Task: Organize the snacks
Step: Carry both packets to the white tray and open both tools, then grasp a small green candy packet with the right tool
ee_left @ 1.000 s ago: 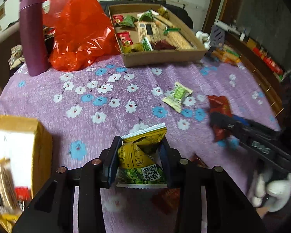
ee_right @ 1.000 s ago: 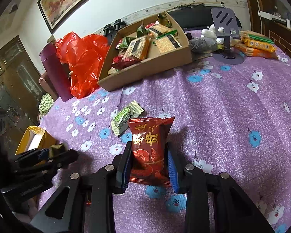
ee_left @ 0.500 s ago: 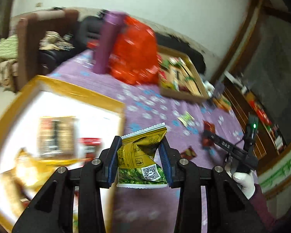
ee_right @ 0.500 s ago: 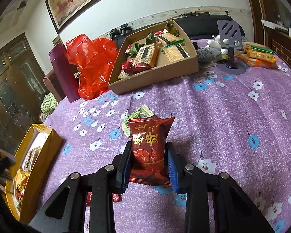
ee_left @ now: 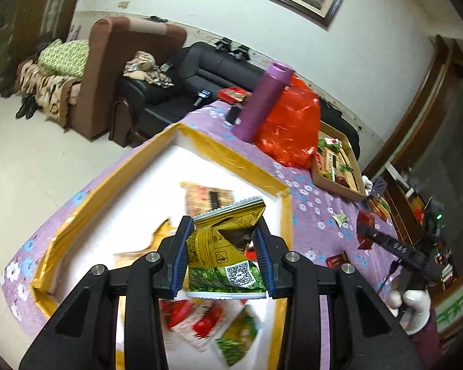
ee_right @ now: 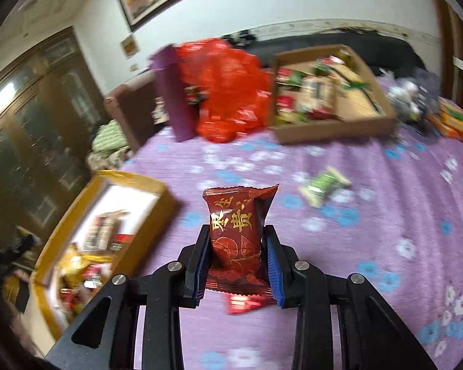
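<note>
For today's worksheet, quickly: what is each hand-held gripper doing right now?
Left hand-held gripper: closed on a yellow-green snack packet, above the yellow box.
Right hand-held gripper: closed on a red snack packet.

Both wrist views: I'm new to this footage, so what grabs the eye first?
The yellow-green snack packet clamped in the left gripper, above the open yellow-rimmed box of snacks. Then the red snack packet clamped in the right gripper over the purple flowered tablecloth.
</note>
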